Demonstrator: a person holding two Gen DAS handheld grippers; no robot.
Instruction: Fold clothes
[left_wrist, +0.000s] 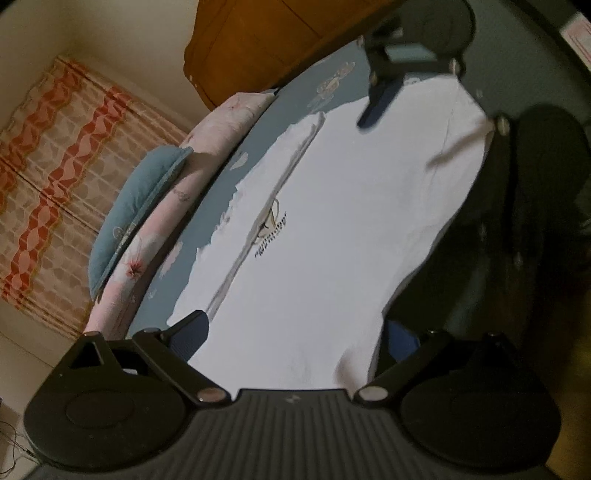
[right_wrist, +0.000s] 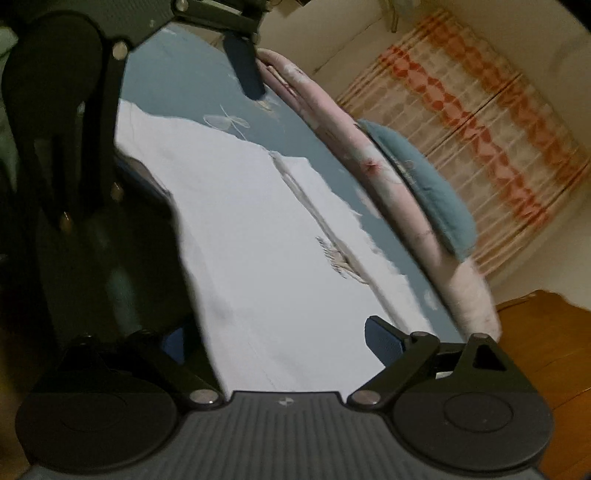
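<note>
Shirt (left_wrist: 332, 221) lay partly folded on bed (left_wrist: 295, 96); my left claw (left_wrist: 295, 343) and right claw (right_wrist: 284, 339) gaped empty, more folds left.

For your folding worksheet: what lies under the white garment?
The white garment lies spread on a blue printed bedsheet, which shows along its far edge. Whatever is beneath its middle is covered and cannot be seen.
</note>
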